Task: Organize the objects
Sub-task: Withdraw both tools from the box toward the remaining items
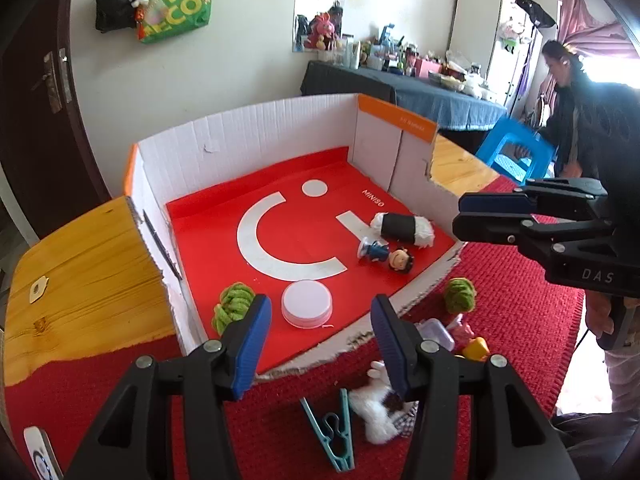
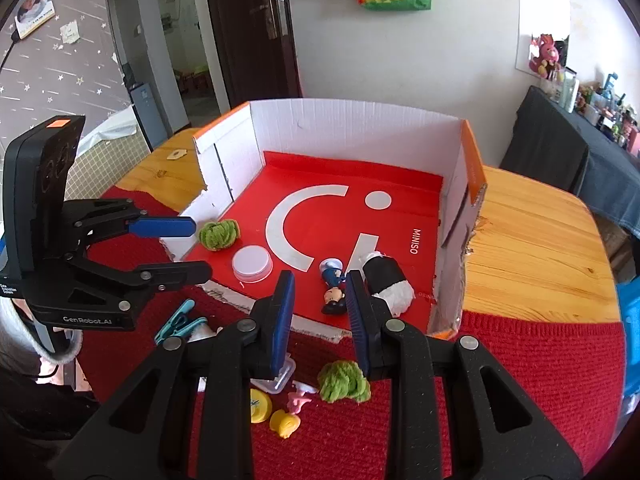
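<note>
A cut-open white cardboard box (image 1: 248, 136) (image 2: 352, 128) with a red floor holds a green yarn ball (image 1: 232, 306) (image 2: 219, 233), a white round lid (image 1: 307, 304) (image 2: 252, 263), a small figurine (image 1: 384, 255) (image 2: 334, 285) and a black-and-white plush roll (image 1: 402, 229) (image 2: 387, 280). On the red mat outside lie a second green yarn ball (image 1: 460, 294) (image 2: 344, 380), a teal clothes peg (image 1: 332, 436) (image 2: 178, 322), a white plush toy (image 1: 378, 410), a clear plastic box (image 1: 436, 332) (image 2: 280, 378) and yellow toys (image 2: 276, 414). My left gripper (image 1: 320, 344) (image 2: 192, 246) is open and empty at the box's front edge. My right gripper (image 2: 320, 320) (image 1: 460, 212) is open and empty above the front edge near the figurine.
The box stands on a wooden table (image 1: 80, 280) (image 2: 540, 248) partly covered by a red knitted mat (image 1: 520, 320) (image 2: 520, 380). A person (image 1: 568, 92) and a blue stool (image 1: 516, 152) are behind, beside a cluttered dark table (image 1: 400, 84). A white device (image 1: 40, 452) lies at the mat's left corner.
</note>
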`<state>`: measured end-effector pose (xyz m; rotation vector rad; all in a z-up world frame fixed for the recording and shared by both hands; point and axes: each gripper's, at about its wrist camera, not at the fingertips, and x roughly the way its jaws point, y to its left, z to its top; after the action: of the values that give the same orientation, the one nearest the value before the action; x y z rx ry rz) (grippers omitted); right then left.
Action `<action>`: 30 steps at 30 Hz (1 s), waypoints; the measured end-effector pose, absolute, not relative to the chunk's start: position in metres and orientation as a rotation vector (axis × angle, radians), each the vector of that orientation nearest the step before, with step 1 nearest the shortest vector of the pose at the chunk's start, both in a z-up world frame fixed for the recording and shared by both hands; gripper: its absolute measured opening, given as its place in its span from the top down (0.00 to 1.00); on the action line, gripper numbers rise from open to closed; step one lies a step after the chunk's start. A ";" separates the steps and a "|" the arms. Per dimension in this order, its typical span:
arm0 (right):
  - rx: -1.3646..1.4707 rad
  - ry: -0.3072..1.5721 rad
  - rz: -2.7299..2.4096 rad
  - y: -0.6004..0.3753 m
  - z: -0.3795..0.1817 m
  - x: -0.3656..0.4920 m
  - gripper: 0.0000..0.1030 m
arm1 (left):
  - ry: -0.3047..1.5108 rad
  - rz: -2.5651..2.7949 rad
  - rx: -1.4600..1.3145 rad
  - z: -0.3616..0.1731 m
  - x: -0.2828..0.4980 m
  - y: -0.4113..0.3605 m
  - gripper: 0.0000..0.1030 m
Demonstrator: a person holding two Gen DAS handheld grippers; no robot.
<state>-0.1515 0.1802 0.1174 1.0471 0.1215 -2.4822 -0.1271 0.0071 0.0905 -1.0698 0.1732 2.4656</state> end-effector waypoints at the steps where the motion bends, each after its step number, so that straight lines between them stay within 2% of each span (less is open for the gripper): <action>1: 1.037 0.117 -2.486 0.181 0.118 -0.149 0.75 | 0.165 2.475 -1.061 0.093 -0.123 0.005 0.47; 6: 0.987 0.088 -2.513 0.185 0.123 -0.132 0.73 | 0.133 2.523 -1.021 0.101 -0.108 0.002 0.43; 8: 0.971 0.068 -2.521 0.188 0.124 -0.127 0.66 | 0.116 2.534 -1.000 0.104 -0.100 0.002 0.43; 9: 0.963 0.059 -2.527 0.189 0.124 -0.124 0.54 | 0.114 2.546 -0.989 0.106 -0.095 0.002 0.43; 10: 0.940 0.050 -2.538 0.190 0.125 -0.120 0.46 | 0.113 2.553 -0.978 0.107 -0.092 0.003 0.43; 17: 0.868 0.019 -2.585 0.195 0.123 -0.097 0.45 | 0.092 2.639 -0.887 0.109 -0.063 0.003 0.33; 19: 0.854 0.010 -2.601 0.196 0.121 -0.091 0.38 | 0.082 2.661 -0.871 0.107 -0.057 0.002 0.30; 30: 0.801 0.002 -2.724 0.203 0.100 -0.064 0.20 | 0.028 2.777 -0.811 0.091 -0.034 -0.004 0.17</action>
<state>-0.0636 0.2031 0.0998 0.8005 0.0017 -2.7245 -0.0345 -0.0039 0.0909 -0.8110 0.0279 2.7770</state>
